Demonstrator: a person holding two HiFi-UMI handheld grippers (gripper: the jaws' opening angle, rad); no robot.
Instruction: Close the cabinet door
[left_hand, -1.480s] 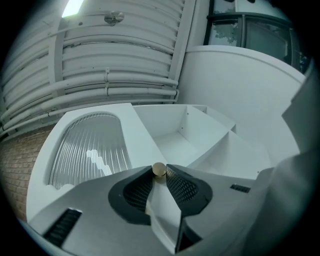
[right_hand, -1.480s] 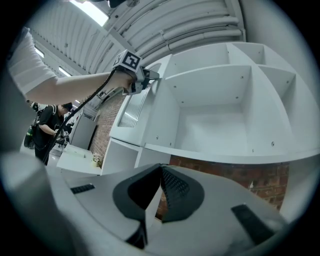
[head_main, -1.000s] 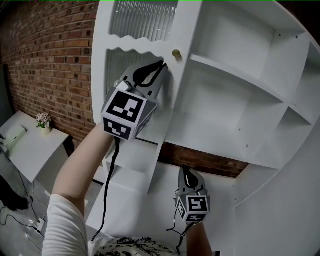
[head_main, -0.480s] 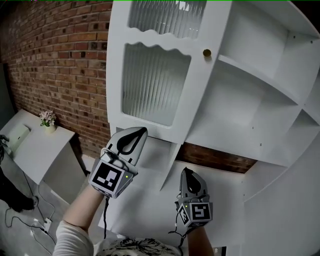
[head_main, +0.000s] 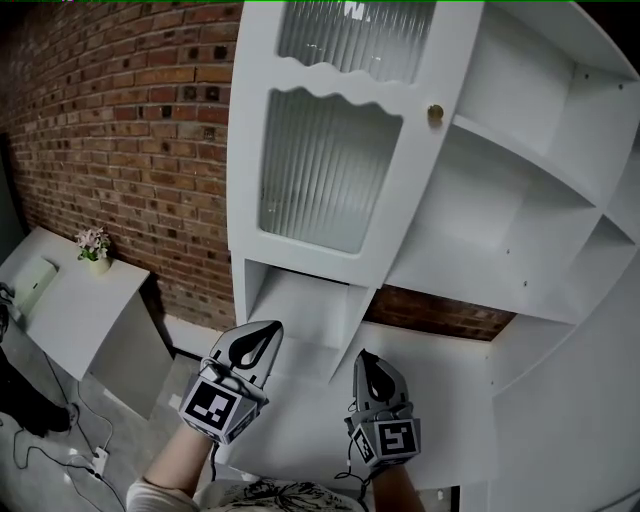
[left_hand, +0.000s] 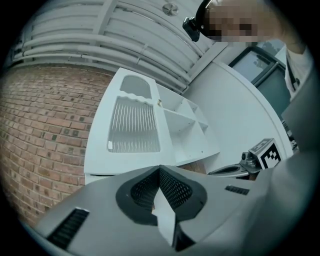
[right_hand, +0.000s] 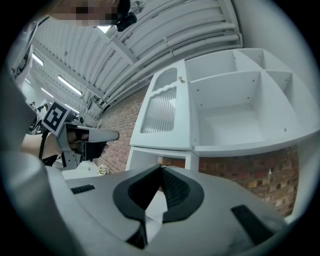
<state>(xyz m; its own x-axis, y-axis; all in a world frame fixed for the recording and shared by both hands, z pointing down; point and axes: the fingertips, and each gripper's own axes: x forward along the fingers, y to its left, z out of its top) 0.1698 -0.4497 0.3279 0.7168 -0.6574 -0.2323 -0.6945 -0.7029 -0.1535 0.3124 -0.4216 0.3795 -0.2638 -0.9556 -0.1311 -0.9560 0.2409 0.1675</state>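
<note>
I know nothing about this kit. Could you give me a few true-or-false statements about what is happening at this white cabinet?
1. The ribbed-glass cabinet door is shut. True.
2. The left gripper grips the door's handle. False: it hangs far below the knob, jaws together on nothing.
3. The open shelves beside the door are packed with dishes. False: they are bare.
4. A brick wall stands left of the door. True.
5. The right gripper has its jaws wide apart. False: they are together and empty.
</note>
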